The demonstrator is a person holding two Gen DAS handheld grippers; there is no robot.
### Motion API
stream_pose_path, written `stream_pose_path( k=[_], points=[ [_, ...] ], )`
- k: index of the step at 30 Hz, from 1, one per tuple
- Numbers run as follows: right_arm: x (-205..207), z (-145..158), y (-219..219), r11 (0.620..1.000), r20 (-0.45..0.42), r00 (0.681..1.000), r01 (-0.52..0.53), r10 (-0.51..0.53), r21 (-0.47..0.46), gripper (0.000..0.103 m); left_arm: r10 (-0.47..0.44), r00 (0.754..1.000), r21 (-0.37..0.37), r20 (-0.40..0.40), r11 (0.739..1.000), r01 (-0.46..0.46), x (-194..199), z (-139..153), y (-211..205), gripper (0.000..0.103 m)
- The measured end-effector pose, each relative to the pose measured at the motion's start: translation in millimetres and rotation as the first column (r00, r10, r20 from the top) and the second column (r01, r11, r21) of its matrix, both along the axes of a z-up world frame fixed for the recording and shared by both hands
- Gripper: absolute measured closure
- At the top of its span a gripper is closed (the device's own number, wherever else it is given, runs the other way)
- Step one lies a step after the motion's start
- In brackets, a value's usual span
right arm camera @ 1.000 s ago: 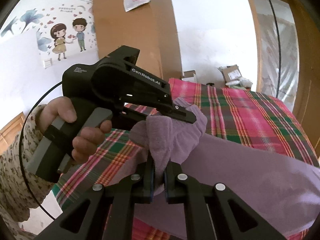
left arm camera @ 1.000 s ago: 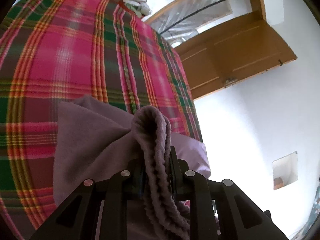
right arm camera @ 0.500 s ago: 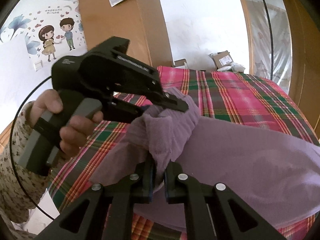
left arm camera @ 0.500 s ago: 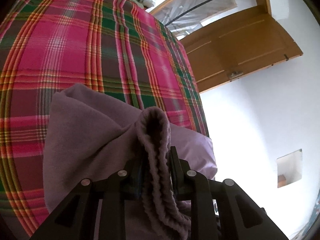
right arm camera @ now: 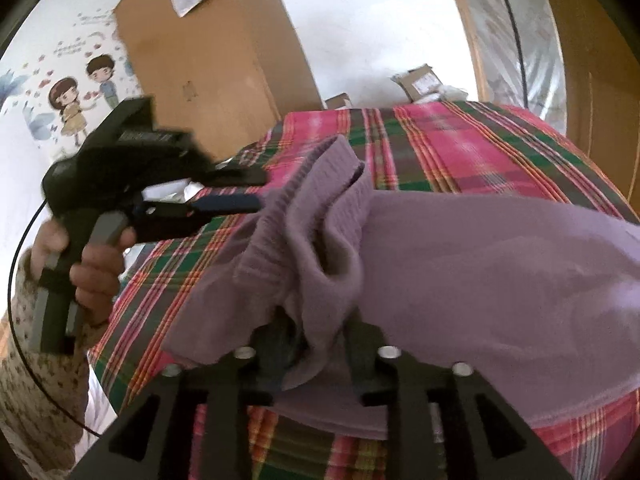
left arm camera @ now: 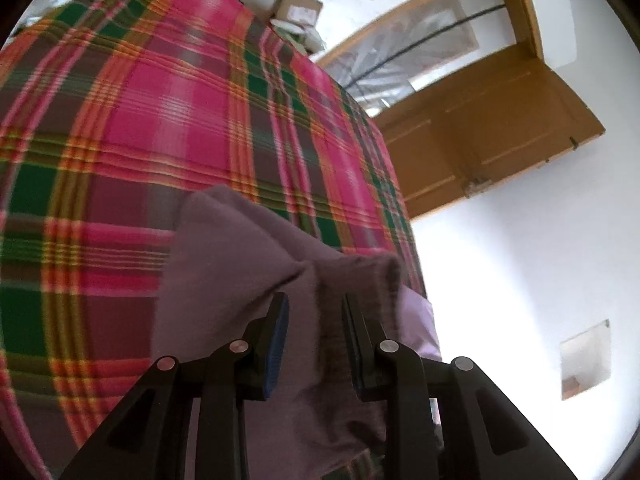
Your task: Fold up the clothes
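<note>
Purple knit garment [right arm camera: 460,280] is lying on the plaid bedspread [left arm camera: 160,128], bulk of it spread flat to the right in the right wrist view, with the ribbed hem or cuff end [right arm camera: 320,200] bunched up in a heap at the near left corner. Left gripper [left arm camera: 314,344] has its jaws apart, blue pads visible either side of a ridge of ribbed fabric that sits between them without being pinched; same story from the right wrist view, where that gripper [right arm camera: 256,190] is seen from the side in the person's hand [right arm camera: 92,264], fingers spread and their tips just touching or just beside the bunched edge, can't tell which. Right gripper [right arm camera: 316,344] also has jaws apart, a fold of the ribbed fabric drooping loosely into the gap, no clamp on it. So neither tool is holding anything right now. Progress, my read: one fold looks laid down, since the cloth is doubled over along the near edge and both grippers are in the let-go state at the same corner. Not finished though: the bunched end is lumpy, not squared, and the flat part is a wide panel that likely needs at least one more fold across. Blur on the left gripper in the right wrist view, so exact contact is unclear. Rest of the bedspread visible is bare plaid.
</note>
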State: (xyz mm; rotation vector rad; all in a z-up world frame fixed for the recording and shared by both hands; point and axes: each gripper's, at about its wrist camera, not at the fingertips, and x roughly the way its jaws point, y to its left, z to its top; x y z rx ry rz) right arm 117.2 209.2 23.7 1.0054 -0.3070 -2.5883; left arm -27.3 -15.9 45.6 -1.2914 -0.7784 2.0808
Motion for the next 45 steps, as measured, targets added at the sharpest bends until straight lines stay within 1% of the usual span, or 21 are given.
stream_pose_path(
  k=[3,5,6,8,10,16,19,22,23,24,25,27,31,32,33,34,36,40,41,43,45],
  points=[
    [1,-4,12,0.999,0.026,1.0,0.017,-0.016,-0.04,0.061,0.047,0.998,-0.039,-0.046,0.998,-0.049,13,-2,-14,0.076],
    [2,-6,19,0.997,0.048,0.998,0.033,-0.03,-0.073,0.059,0.072,0.996,-0.052,-0.058,0.996,-0.075,19,-6,-19,0.076],
    [2,-8,25,0.994,0.062,0.997,0.042,-0.036,-0.1,0.058,0.084,0.994,-0.056,-0.062,0.995,-0.088,23,-8,-21,0.074],
    [2,-11,36,0.987,0.083,0.995,0.063,-0.051,-0.15,0.055,0.106,0.993,-0.063,-0.054,0.992,-0.11,29,-13,-28,0.068],
    [4,-12,48,0.979,0.093,0.993,0.089,-0.073,-0.183,0.053,0.115,0.992,-0.06,-0.044,0.991,-0.117,35,-18,-33,0.068],
    [6,-1,71,0.965,0.058,0.987,0.16,-0.151,-0.207,0.053,0.123,0.991,-0.068,-0.045,0.99,-0.126,47,-27,-39,0.068],
    [-12,5,72,0.968,0.044,0.987,0.157,-0.152,-0.195,0.053,0.11,0.993,-0.07,-0.049,0.991,-0.113,52,-27,-37,0.068],
    [-31,3,67,0.969,0.068,0.99,0.132,-0.121,-0.21,0.053,0.101,0.994,-0.089,-0.048,0.99,-0.105,61,-28,-36,0.068],
    [-35,2,64,0.968,0.082,0.99,0.132,-0.117,-0.212,0.055,0.098,0.994,-0.095,-0.049,0.99,-0.103,63,-28,-36,0.068],
    [-36,0,61,0.969,0.087,0.989,0.133,-0.117,-0.21,0.061,0.094,0.994,-0.1,-0.051,0.99,-0.099,64,-28,-36,0.068],
    [-35,0,58,0.972,0.08,0.99,0.126,-0.112,-0.2,0.063,0.093,0.994,-0.103,-0.053,0.99,-0.098,65,-28,-36,0.068],
    [-31,0,52,0.979,0.063,0.994,0.099,-0.09,-0.176,0.063,0.093,0.994,-0.107,-0.057,0.989,-0.098,66,-27,-34,0.068],
    [-27,-5,36,0.995,0.084,0.995,0.069,-0.063,-0.068,0.064,0.09,0.994,-0.131,-0.064,0.987,-0.098,68,-26,-33,0.068],
    [-27,-6,34,0.996,0.089,0.994,0.067,-0.062,-0.054,0.067,0.09,0.994,-0.134,-0.064,0.986,-0.098,69,-26,-32,0.068],
    [-28,-6,32,0.997,0.091,0.994,0.069,-0.065,-0.039,0.073,0.091,0.994,-0.136,-0.064,0.986,-0.099,69,-27,-32,0.068],
    [-27,-5,31,0.997,0.087,0.994,0.071,-0.068,-0.025,0.075,0.093,0.994,-0.137,-0.063,0.985,-0.1,70,-27,-32,0.068],
    [-25,-1,31,0.997,0.072,0.995,0.075,-0.074,-0.011,0.085,0.094,0.994,-0.137,-0.059,0.985,-0.101,70,-28,-32,0.067],
    [-16,12,39,0.996,0.03,0.995,0.092,-0.092,-0.02,0.095,0.084,0.995,-0.141,-0.055,0.986,-0.091,67,-29,-30,0.067],
    [-13,16,42,0.994,0.018,0.994,0.106,-0.106,-0.026,0.103,0.082,0.995,-0.141,-0.054,0.986,-0.089,66,-29,-30,0.067],
    [-10,17,50,0.988,0.022,0.988,0.155,-0.155,-0.004,0.103,0.081,0.995,-0.145,-0.053,0.986,-0.088,65,-30,-29,0.067],
    [-15,11,55,0.987,0.062,0.986,0.158,-0.158,-0.001,0.103,0.078,0.996,-0.143,-0.053,0.986,-0.085,64,-31,-29,0.067]
  ],
)
